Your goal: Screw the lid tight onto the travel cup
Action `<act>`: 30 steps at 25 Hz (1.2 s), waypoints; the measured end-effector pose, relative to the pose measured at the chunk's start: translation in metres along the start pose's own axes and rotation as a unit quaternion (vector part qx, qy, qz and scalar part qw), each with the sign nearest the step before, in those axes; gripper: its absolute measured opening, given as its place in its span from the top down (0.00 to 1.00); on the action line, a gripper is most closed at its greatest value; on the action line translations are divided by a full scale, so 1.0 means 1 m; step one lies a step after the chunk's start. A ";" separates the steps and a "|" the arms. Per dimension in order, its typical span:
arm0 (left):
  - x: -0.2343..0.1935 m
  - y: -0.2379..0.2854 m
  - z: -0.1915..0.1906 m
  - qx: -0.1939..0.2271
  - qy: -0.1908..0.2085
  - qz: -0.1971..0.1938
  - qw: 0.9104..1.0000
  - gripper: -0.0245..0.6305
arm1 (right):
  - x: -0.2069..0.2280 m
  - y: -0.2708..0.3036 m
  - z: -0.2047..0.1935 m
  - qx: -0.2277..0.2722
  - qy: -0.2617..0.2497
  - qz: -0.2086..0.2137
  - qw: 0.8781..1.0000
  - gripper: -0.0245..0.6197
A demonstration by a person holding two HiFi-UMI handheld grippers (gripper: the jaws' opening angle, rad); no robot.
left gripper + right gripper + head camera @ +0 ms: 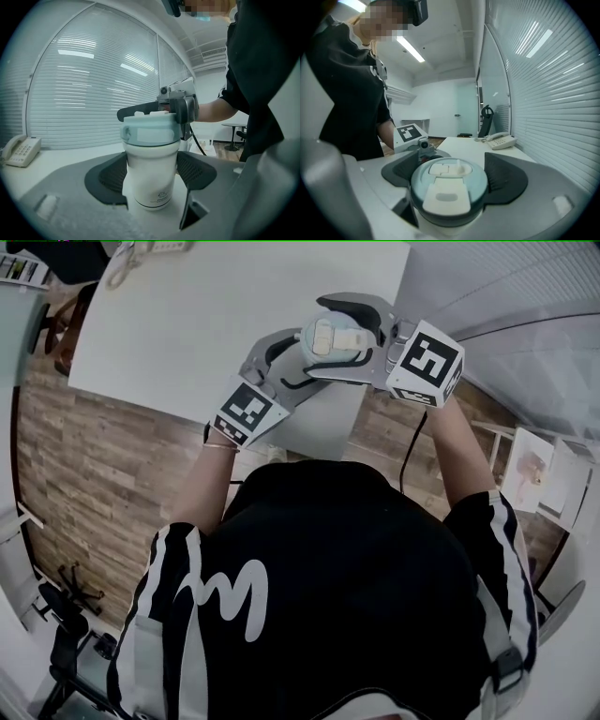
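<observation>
The white travel cup (152, 159) stands upright between the pads of my left gripper (151, 177), which press on both sides of its body. Its pale blue lid (447, 185), with a cream flip tab, sits on top of the cup. My right gripper (449, 174) comes over from above, one dark pad against each side of the lid. From the head view, both grippers meet at the lid (333, 337) over the near edge of the table: the left gripper (292, 362) lower, the right gripper (345, 338) on top.
The white table (187, 324) stretches away from me, with wood floor (84, 465) to its left. A desk telephone (19, 151) sits at the far end by the window blinds (93, 84). The person's black-clad torso fills the near side.
</observation>
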State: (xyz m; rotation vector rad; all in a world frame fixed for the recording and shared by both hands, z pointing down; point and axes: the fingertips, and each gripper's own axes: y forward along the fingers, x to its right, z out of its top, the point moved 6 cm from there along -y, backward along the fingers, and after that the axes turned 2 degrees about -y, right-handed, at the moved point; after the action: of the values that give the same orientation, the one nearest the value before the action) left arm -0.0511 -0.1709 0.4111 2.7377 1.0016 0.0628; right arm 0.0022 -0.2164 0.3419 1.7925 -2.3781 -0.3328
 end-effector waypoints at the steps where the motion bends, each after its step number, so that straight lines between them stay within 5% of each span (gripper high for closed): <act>1: 0.000 0.000 0.000 0.000 0.000 0.001 1.000 0.44 | -0.001 0.000 0.000 0.000 0.004 -0.017 1.000 0.28; 12: -0.003 -0.005 -0.002 0.003 0.000 0.001 1.000 0.44 | -0.009 0.006 -0.002 0.003 0.039 -0.216 0.976 0.28; 21: -0.003 -0.005 -0.001 0.002 0.002 0.000 1.000 0.44 | -0.014 0.007 -0.001 0.001 0.072 -0.357 0.931 0.29; 30: -0.004 -0.004 -0.002 0.002 0.004 -0.005 1.000 0.44 | -0.017 0.009 -0.002 -0.004 0.101 -0.477 0.873 0.29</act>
State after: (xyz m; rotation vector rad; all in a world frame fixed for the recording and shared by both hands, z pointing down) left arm -0.0565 -0.1701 0.4119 2.7381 1.0188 0.0702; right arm -0.0015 -0.1981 0.3467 2.6995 -1.1844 -0.2200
